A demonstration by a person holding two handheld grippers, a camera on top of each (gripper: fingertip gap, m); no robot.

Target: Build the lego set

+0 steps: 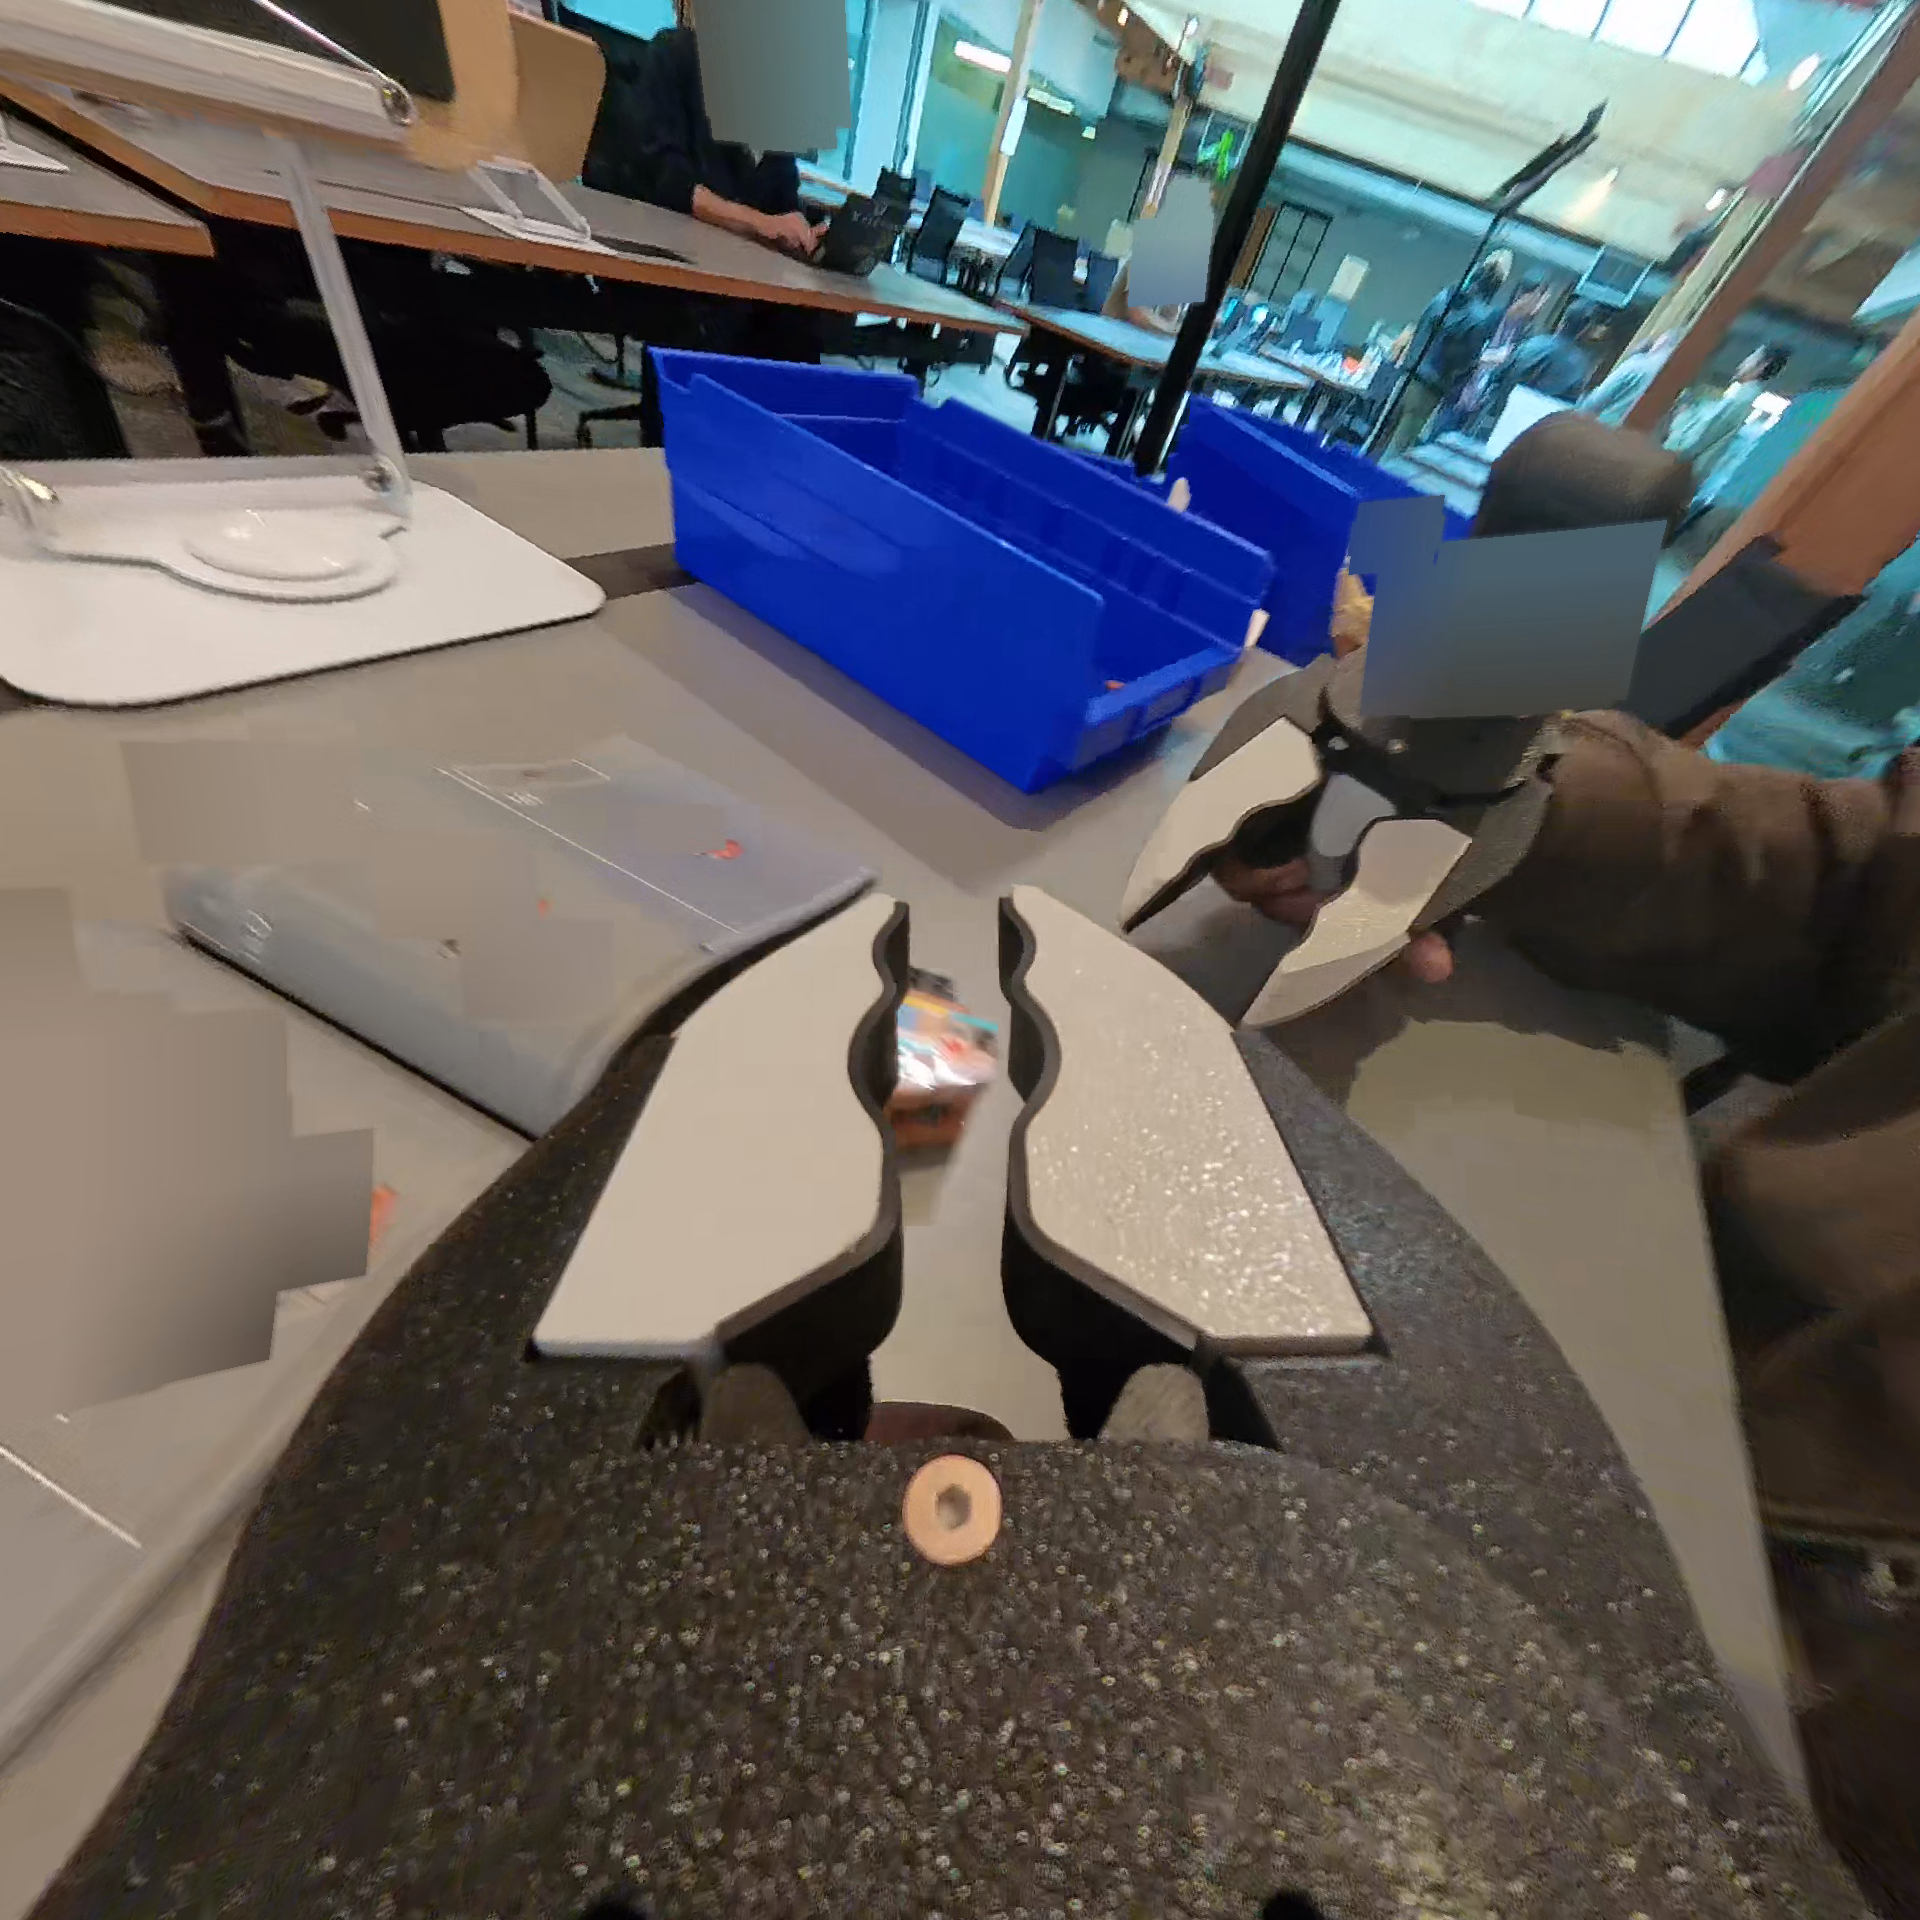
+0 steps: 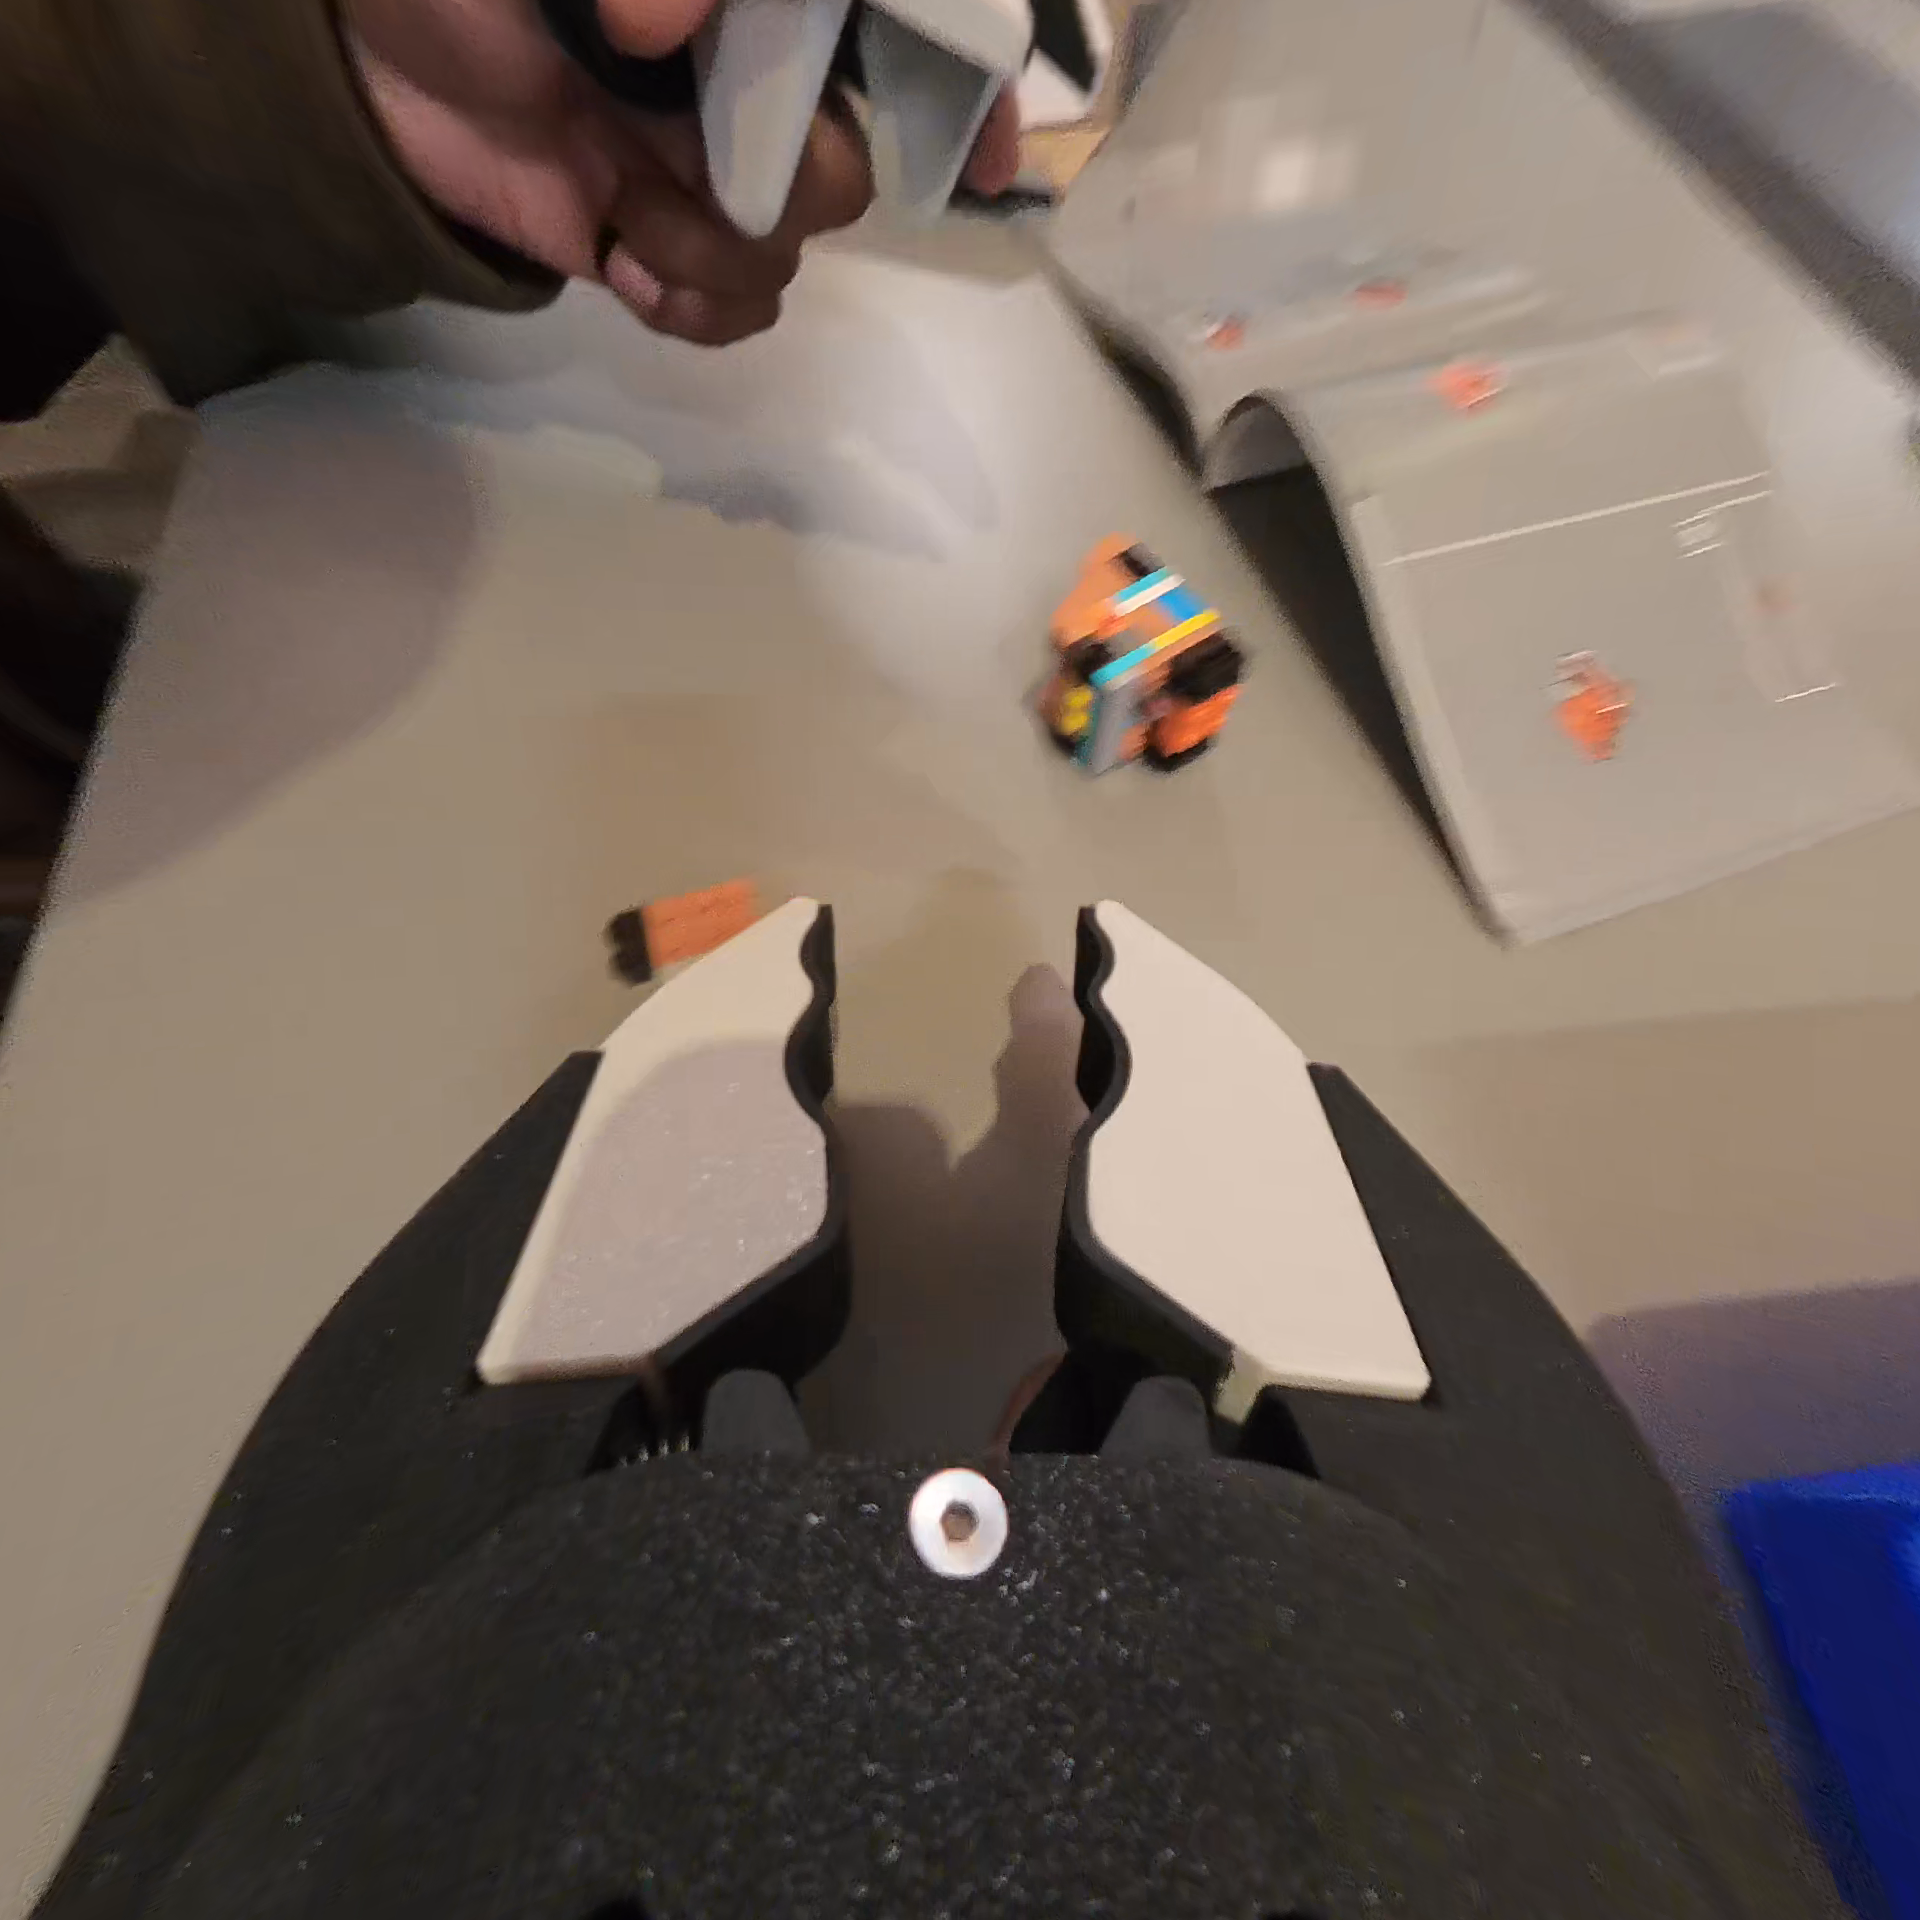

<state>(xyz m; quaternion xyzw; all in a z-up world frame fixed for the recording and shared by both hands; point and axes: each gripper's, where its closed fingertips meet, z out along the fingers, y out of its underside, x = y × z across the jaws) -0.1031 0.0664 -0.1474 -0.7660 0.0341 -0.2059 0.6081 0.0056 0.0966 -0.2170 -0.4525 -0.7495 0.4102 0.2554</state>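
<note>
A small orange, black and light-blue lego model (image 2: 1143,665) lies on the grey table (image 2: 520,727). In the left wrist view the model (image 1: 940,1060) shows through the gap between my left gripper's fingers, down on the table and not held. My left gripper (image 1: 953,914) is open and empty above it. A loose orange piece with a black end (image 2: 686,930) lies just beyond the left fingertip of my right gripper (image 2: 954,914), which is open and empty. The right gripper also shows in the left wrist view (image 1: 1190,971), and the left gripper at the top of the right wrist view (image 2: 842,197).
An open instruction booklet (image 1: 520,914) lies left of the model, also in the right wrist view (image 2: 1558,571). Blue bins (image 1: 935,582) stand at the back of the table, one corner showing nearby (image 2: 1829,1662). A white stand base (image 1: 260,582) sits far left. People sit at desks behind. Tip to tip, the grippers are about 15 centimeters apart.
</note>
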